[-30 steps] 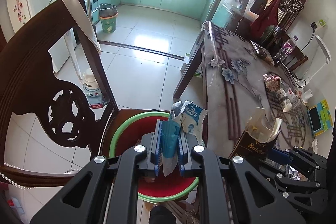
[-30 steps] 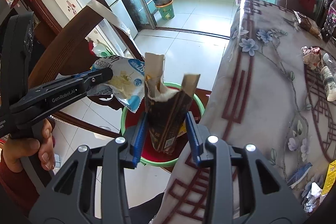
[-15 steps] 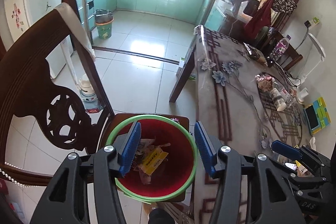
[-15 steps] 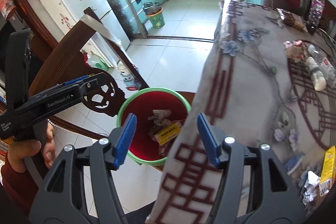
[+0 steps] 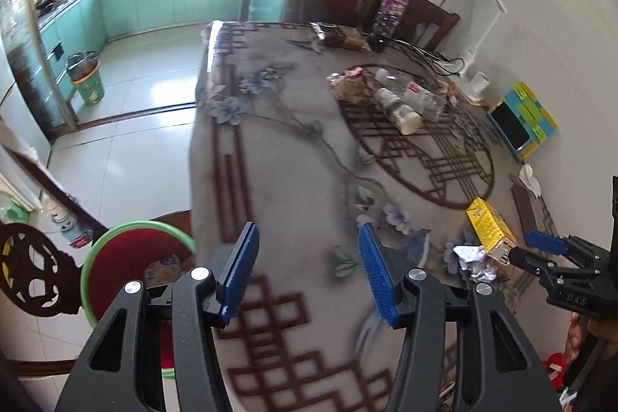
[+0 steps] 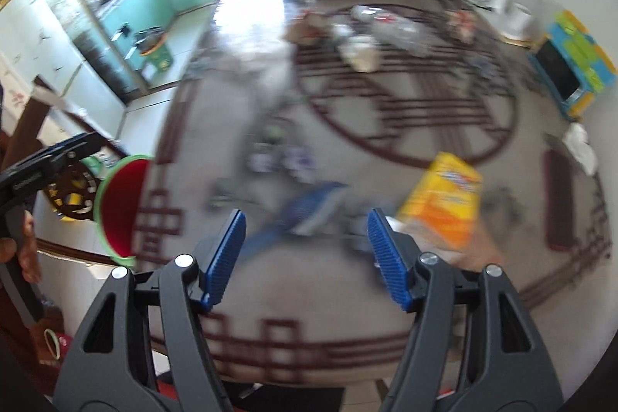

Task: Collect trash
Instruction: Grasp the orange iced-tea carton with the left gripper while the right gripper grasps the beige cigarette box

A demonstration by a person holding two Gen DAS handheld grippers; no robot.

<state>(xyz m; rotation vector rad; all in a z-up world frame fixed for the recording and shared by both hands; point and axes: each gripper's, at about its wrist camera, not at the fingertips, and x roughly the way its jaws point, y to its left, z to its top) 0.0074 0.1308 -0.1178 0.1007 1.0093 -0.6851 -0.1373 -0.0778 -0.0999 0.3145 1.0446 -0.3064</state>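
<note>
Trash still lies scattered on the tabletop (image 5: 293,157), under its flowered cloth. Going left to right in the left wrist view:

- Red bin with green rim (image 5: 116,250) sits off the tabletop's left edge, on a dark wooden chair (image 5: 27,269); wrappers show inside it.
- Your left hand-held gripper (image 5: 307,257) hangs over the near part of the cloth, jaws roughly half apart, nothing between the blue pads (image 5: 239,263).
- Crumpled wrapper (image 5: 349,83) and two plastic bottles lying on their sides (image 5: 399,105) sit mid-table, on the round lattice pattern.
- Crumpled white paper (image 5: 473,259) touches a yellow carton (image 5: 488,224) near the right edge.
- White tissue (image 5: 529,178) lies farther back, right.
- Blue-and-yellow box (image 5: 521,120) stands by the wall.

Right wrist view, heavily blurred:

- Your right hand-held gripper (image 6: 305,242) is over the cloth, jaws widening, empty.
- A blue-and-white flat wrapper (image 6: 309,207) lies just beyond the pads; the yellow carton (image 6: 444,207) is to its right.
</note>
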